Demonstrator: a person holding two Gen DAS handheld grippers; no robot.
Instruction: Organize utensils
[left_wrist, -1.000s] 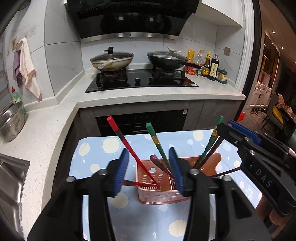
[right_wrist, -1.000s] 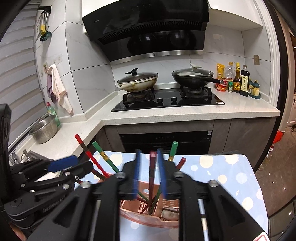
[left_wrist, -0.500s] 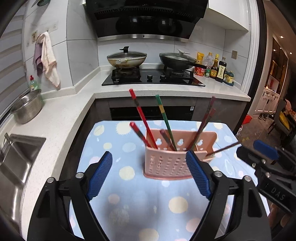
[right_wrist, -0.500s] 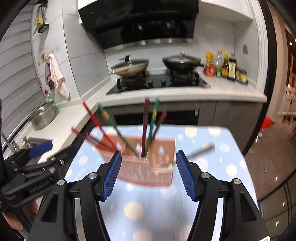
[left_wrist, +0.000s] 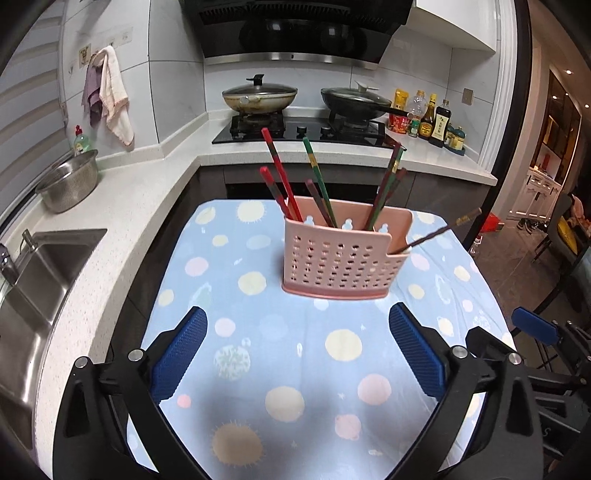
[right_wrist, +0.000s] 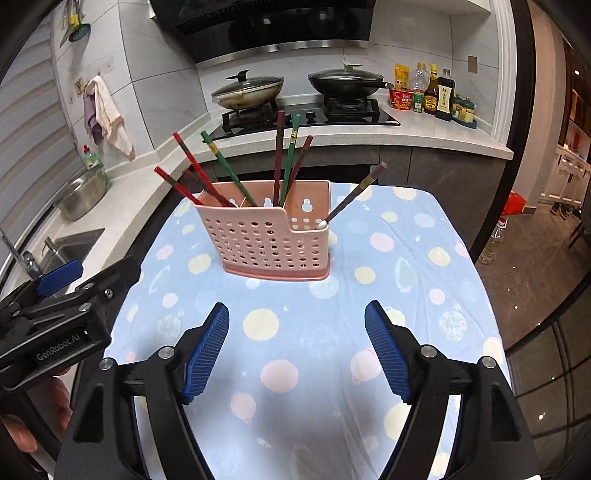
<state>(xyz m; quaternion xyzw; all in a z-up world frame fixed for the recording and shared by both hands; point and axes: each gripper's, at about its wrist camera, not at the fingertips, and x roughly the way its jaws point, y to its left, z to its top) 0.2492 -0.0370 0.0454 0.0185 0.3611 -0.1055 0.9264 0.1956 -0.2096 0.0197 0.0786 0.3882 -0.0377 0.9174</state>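
left view: the left hand-held gripper (left_wrist: 297, 354) has just been opening and is wide, with nothing in it. the pink holder (left_wrist: 343, 258) stands on the table (left_wrist: 258, 332) with the chopsticks (left_wrist: 280, 177) in it.

right view: the right hand-held gripper (right_wrist: 297, 350) has just been opening too, wide and empty. one chopstick (right_wrist: 354, 194) leans far out. the job looks almost done.

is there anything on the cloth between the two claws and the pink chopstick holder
Nothing visible. Only bare dotted cloth lies between the right claw, the left claw and the pink chopstick holder. Both claws' jaws have just been opening and hold nothing; the chopsticks stand in the holder.
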